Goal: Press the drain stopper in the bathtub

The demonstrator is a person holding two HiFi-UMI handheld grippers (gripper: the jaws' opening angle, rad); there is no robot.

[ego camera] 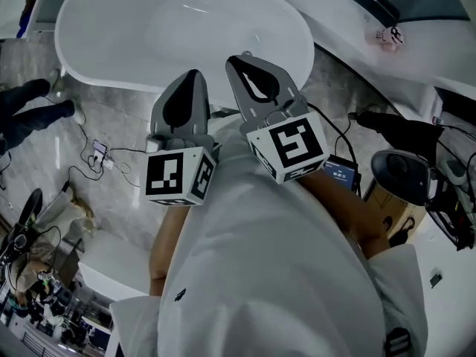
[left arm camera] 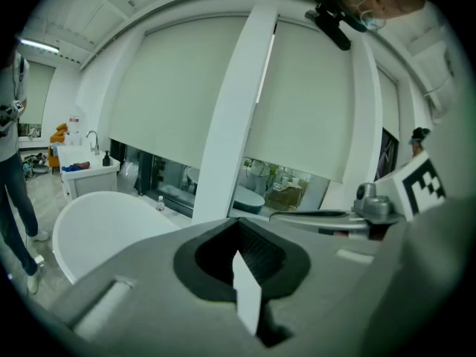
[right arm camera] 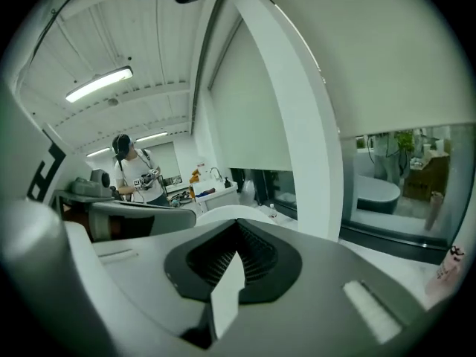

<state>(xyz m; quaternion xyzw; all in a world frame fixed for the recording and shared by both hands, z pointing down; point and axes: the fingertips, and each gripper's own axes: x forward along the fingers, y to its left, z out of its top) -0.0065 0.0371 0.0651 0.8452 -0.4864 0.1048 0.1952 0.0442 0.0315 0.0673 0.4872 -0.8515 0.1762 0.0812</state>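
The drain stopper should lie in the white bathtub (ego camera: 104, 28) ahead, but I cannot pick it out on the pale basin. My left gripper (ego camera: 195, 74) and right gripper (ego camera: 242, 59) are both closed on nothing and point across the room, not down. If I reach in blind, I may press bare enamel (or trip on the cables (ego camera: 97, 158)). I can read no writing, only square markers.

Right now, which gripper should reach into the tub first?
Probably the right gripper: its shut tips reach farther over the bathtub than the left gripper does. The stopper itself isn't visible.
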